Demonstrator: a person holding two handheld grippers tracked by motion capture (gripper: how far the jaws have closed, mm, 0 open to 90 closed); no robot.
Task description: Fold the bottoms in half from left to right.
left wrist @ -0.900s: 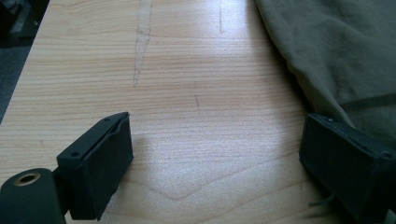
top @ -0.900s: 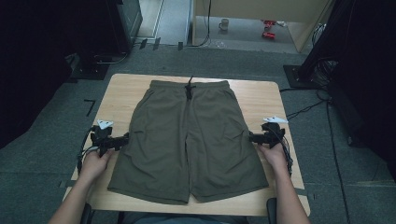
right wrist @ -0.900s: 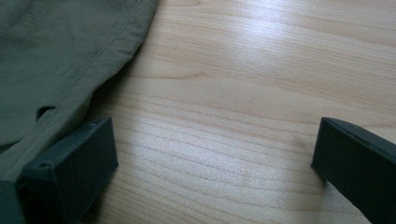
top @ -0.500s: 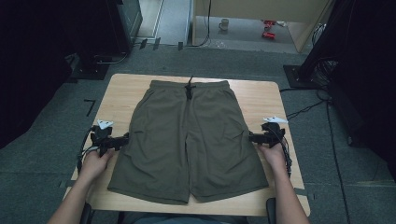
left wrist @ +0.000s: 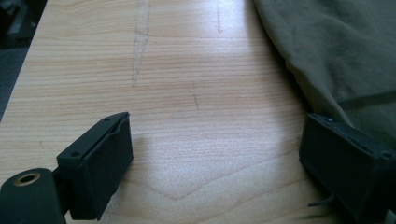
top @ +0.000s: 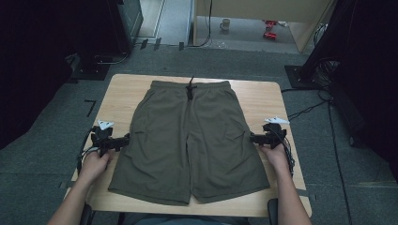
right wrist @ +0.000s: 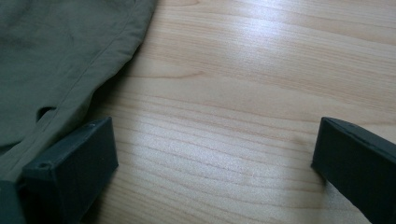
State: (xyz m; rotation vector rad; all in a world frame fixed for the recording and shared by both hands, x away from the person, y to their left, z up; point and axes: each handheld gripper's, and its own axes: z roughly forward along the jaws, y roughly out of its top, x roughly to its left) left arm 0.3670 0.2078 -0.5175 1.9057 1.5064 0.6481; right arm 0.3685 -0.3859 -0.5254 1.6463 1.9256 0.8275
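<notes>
Seen from above, left to right: left gripper (top: 126, 138) resting on the wooden table (top: 122, 93) just beside the left edge of the olive shorts (top: 190, 140), jaws spread wide with nothing between them but bare wood. Shorts laid flat in the table's middle, waistband and drawstring (top: 190, 89) at the far side, 2 legs toward the person. Right gripper (top: 253, 138) at the shorts' right edge, jaws likewise wide apart, gripping nothing.
</notes>
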